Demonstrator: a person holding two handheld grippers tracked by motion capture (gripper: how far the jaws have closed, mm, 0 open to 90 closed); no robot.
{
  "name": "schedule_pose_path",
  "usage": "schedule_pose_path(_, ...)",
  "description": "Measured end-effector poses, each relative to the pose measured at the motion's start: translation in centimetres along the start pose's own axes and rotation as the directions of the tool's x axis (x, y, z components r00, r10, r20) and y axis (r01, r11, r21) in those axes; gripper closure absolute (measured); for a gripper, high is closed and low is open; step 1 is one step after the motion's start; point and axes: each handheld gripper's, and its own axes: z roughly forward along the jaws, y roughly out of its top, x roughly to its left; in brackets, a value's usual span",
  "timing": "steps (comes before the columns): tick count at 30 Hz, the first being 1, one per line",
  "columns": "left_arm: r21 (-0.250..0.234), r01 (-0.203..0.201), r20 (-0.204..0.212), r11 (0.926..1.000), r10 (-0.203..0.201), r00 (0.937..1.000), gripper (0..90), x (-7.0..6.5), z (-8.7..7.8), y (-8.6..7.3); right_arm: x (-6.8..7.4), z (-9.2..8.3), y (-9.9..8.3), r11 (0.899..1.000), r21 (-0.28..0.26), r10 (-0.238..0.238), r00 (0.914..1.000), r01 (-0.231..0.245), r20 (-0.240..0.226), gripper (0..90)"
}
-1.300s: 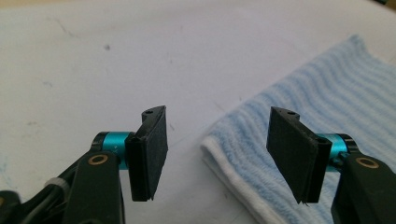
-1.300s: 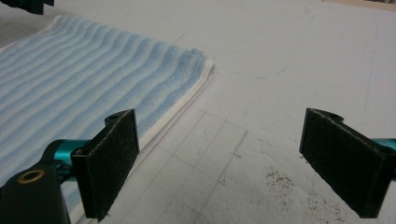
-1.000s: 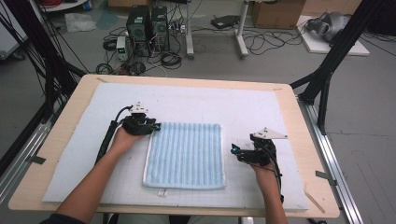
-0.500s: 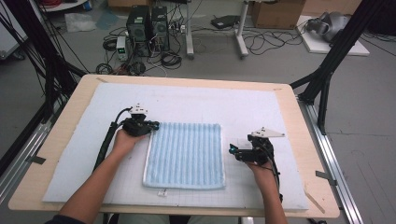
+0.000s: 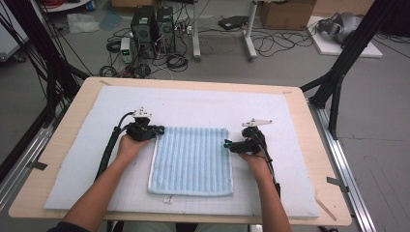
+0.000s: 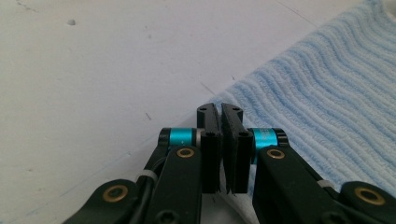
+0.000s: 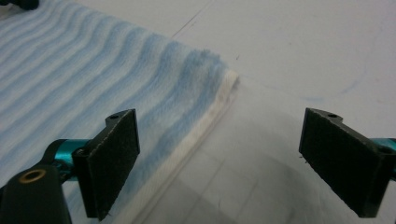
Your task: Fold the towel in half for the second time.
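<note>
A light blue striped towel (image 5: 191, 159) lies flat on the white mat (image 5: 203, 104). My left gripper (image 5: 162, 130) sits at its far left corner. In the left gripper view the jaws of the left gripper (image 6: 219, 109) are pressed together at the towel's (image 6: 327, 93) edge, pinching the corner. My right gripper (image 5: 226, 143) is at the towel's right edge, near the far right corner. Its jaws (image 7: 223, 116) stand wide and have just been closing a little. The towel's (image 7: 116, 70) white hem lies between them, untouched by the pads.
The mat covers most of a wooden table (image 5: 304, 125). Bare mat surrounds the towel on all sides. Black frame posts (image 5: 338, 77) stand at the table's far corners. Computers and cables (image 5: 150, 29) lie on the floor beyond.
The right gripper has moved left up to the towel's right edge. The left gripper stayed at the far left corner and its jaws came together.
</note>
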Motion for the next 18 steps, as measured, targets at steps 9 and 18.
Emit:
schedule_pose_path(9, -0.005, 0.004, 0.004, 1.0000, -0.004, 1.0000, 85.3, 0.0, 0.0, 0.0, 0.1, 2.9, 2.2, 0.998, 0.048, -0.039, 0.9991, 0.040, -0.017, 41.9)
schedule_pose_path(18, -0.002, 0.001, 0.000, 1.0000, -0.001, 1.0000, 85.5, 0.0, 0.0, 0.0, 1.3, 3.0, 2.8, 0.990, 0.083, -0.111, 0.9935, 0.113, -0.028, 80.9)
